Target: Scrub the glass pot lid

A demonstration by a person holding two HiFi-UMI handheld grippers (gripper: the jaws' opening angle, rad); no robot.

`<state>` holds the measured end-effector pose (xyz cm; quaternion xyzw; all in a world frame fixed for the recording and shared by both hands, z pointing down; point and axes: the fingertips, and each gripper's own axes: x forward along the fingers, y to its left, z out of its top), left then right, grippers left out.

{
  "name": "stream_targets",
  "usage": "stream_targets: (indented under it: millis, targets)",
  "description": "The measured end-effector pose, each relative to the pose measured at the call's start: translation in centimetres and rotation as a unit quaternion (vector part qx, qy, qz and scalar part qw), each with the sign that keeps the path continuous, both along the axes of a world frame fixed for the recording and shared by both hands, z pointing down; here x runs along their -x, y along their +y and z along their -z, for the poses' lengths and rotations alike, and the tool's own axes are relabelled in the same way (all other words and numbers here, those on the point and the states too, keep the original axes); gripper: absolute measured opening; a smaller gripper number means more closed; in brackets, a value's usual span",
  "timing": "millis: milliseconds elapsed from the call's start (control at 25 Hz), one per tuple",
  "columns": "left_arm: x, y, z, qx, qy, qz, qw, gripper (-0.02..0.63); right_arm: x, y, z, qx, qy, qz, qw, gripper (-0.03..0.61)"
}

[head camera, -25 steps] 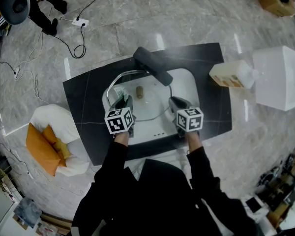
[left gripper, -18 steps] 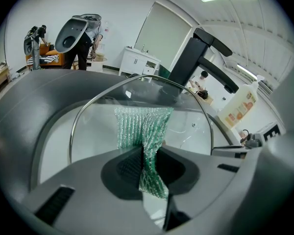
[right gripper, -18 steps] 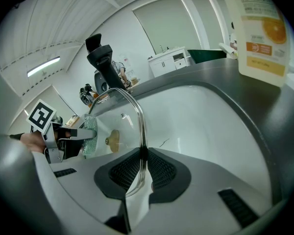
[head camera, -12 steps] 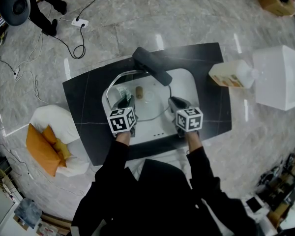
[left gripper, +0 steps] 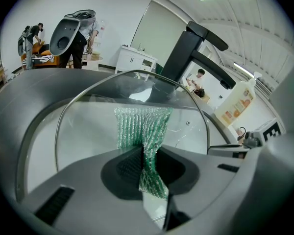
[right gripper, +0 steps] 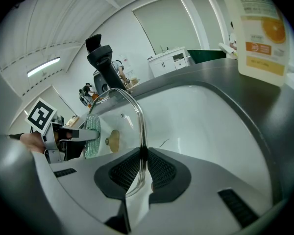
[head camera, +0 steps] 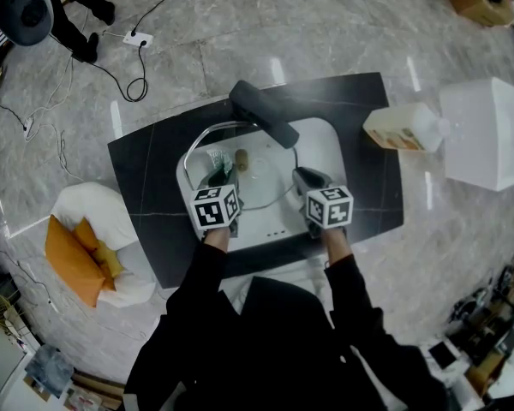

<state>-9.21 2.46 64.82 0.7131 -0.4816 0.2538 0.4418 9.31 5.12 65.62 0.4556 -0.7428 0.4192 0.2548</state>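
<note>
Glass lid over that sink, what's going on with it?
A person holds a gripper in each hand over a white sink. The right gripper has its jaws shut on the rim of the glass pot lid, propping it on edge in the basin. The left gripper is shut on a green mesh scrubber, which looks pressed against the glass. A soap bottle stands on the counter to the right.

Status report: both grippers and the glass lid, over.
Left gripper shut on green scrubber, against glass lid. Right gripper shut on lid rim. Faucet just behind.
</note>
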Motion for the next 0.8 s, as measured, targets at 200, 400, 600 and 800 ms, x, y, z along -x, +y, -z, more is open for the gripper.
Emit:
stream_targets:
  millis: [200,400,600,800]
  targets:
    - [-0.6,-0.1,-0.1,0.002,0.003,-0.004,1.0000,0.061,0.0,-0.1,0.0,0.000,0.001,0.003,1.000,0.048]
    - [-1.3,-0.2,0.1,0.001,0.005,-0.011,0.9999,0.061,0.1,-0.1,0.2,-0.001,0.001,0.003,1.000,0.048]
    - [-1.6,-0.3,0.2,0.001,0.006,-0.017,0.9998,0.061,0.0,0.0,0.0,-0.001,0.001,0.002,1.000,0.048]
    - [-2.2,-0.4,0.2,0.001,0.008,-0.024,0.9997,0.061,-0.1,0.1,0.0,0.000,0.003,0.000,1.000,0.048]
